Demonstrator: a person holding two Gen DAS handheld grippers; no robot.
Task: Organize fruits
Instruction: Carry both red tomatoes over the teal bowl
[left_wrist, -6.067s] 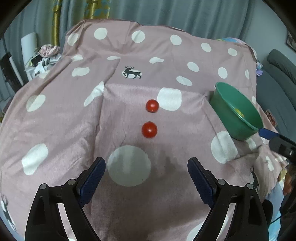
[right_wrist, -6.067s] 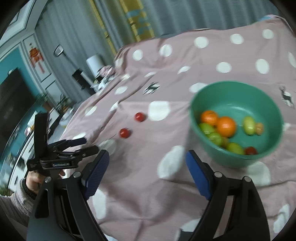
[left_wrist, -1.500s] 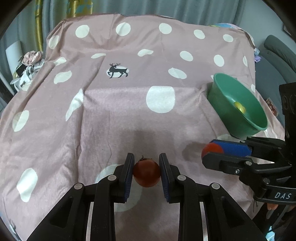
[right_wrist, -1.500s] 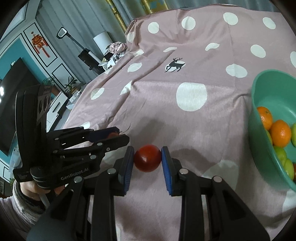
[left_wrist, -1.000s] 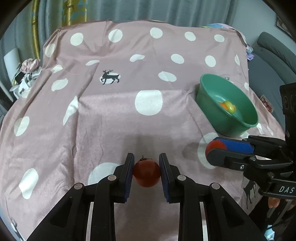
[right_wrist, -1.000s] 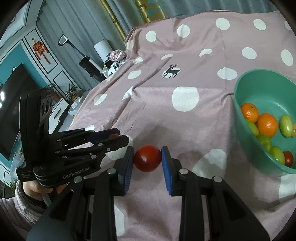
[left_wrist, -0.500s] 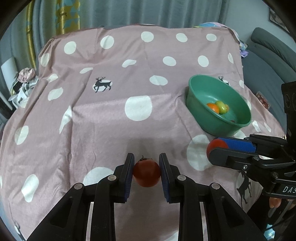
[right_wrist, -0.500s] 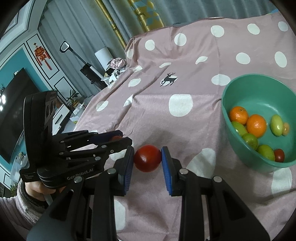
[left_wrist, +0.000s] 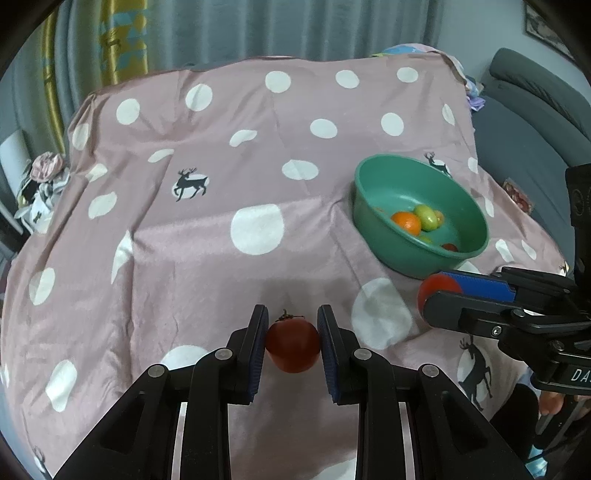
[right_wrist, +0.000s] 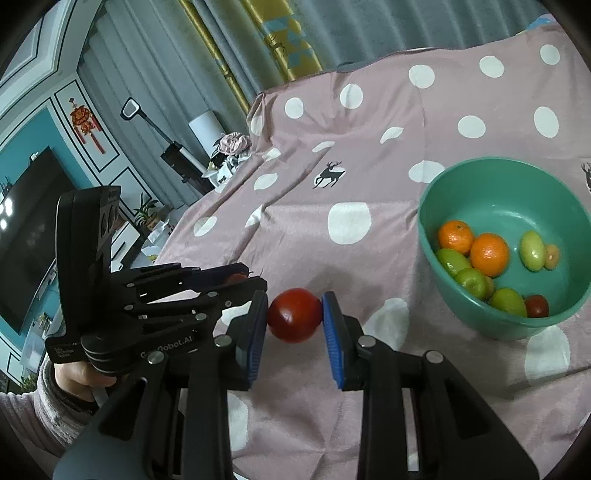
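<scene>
Right wrist view alone shows the hand (right_wrist: 79, 373); each claw (left_wrist: 293, 325) (right_wrist: 295, 314) clamps a tomato (left_wrist: 293, 345) (right_wrist: 294, 315).

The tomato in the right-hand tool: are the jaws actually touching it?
Touching. In the right wrist view both blue pads press flat against the sides of the tomato, which hangs clear of the cloth.

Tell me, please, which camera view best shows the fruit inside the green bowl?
The right wrist view: it looks down into the green bowl, showing the oranges, green fruits and a small red one. The left wrist view hides most behind the near wall.
</scene>
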